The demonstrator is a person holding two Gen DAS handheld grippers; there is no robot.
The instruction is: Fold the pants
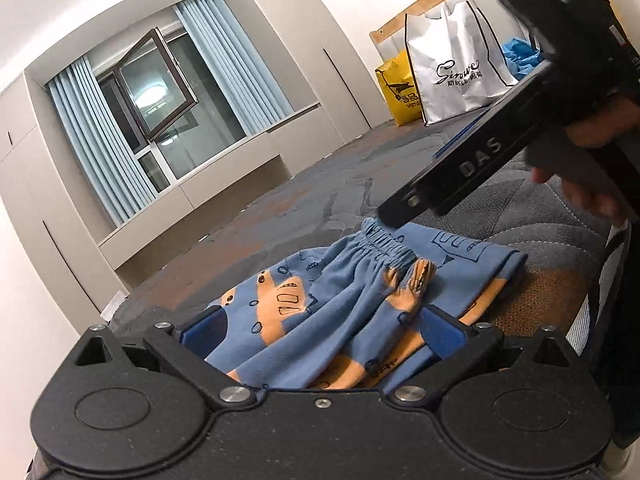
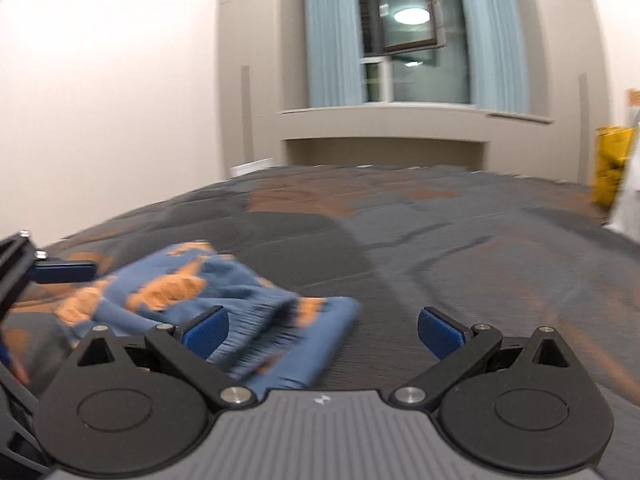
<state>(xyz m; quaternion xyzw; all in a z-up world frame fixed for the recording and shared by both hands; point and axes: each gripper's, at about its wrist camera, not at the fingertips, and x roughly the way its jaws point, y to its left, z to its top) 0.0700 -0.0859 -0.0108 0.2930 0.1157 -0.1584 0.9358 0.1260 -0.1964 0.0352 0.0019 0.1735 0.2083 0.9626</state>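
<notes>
Between the spread fingers of the left gripper (image 1: 320, 340) lie the pants (image 1: 340, 300), soft, light blue-and-orange fabric on the patterned bed (image 1: 280, 208), untouched by either pad. Judged limp and prone to bunching, they are best gripped at the gathered elastic waistband (image 1: 380, 242) or a hem corner. The right gripper (image 2: 322, 330) is likewise spread and empty; its view is blurred, and the gripper bodies hide the near hems.

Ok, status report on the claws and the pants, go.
Left claw open, pants lying between its fingers, not pinched. Right claw open, empty, beside the waistband. Pants bunched on the bed. Nothing in the way.
</notes>
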